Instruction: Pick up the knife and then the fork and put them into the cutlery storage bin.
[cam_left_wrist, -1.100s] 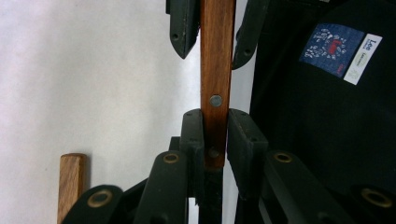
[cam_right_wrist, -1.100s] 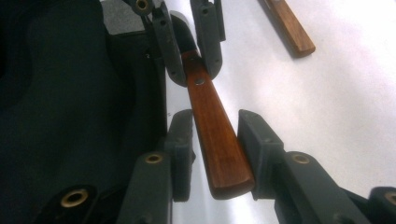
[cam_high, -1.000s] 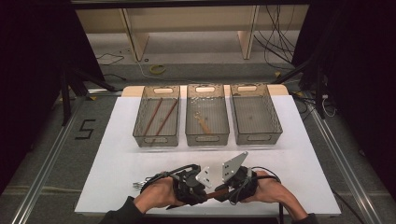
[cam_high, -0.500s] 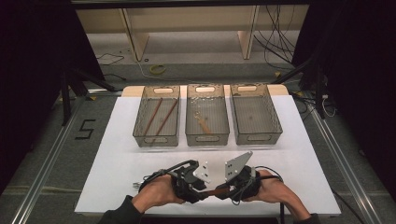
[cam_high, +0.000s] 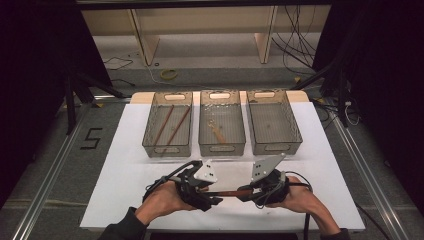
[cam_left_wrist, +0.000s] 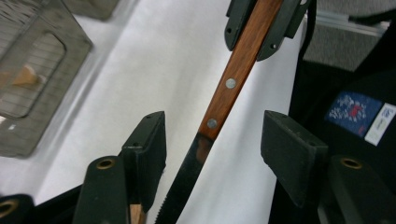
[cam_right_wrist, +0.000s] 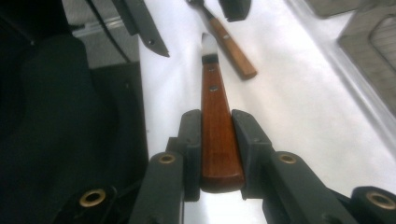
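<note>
So I've got a knife (cam_high: 226, 192) slung between my two grippers, low in the middle of the high view, just above the white bench (cam_high: 125, 170). My right gripper (cam_right_wrist: 215, 140) is clamped on the butt end of the wooden handle, pads snug on both sides. My left gripper (cam_left_wrist: 212, 140) has just been opening up: its jaws now stand apart with the knife running between them, right where the blade meets the handle, and neither pad is touching it.

Around it: in the right gripper view a second utensil with a wooden handle (cam_right_wrist: 231, 46) lies on the bench just past the knife tip, upper middle of the frame. I can't tell what kind it is.

Further up in the high view sit three clear bins in a row. The left bin (cam_high: 168, 146) has two long thin brown sticks (cam_high: 170, 125) lying slanted in it. The middle bin (cam_high: 222, 145) holds a small pale wooden thing (cam_high: 217, 131), too small to make out. The right bin (cam_high: 274, 144) has nothing I can make out in it.
</note>
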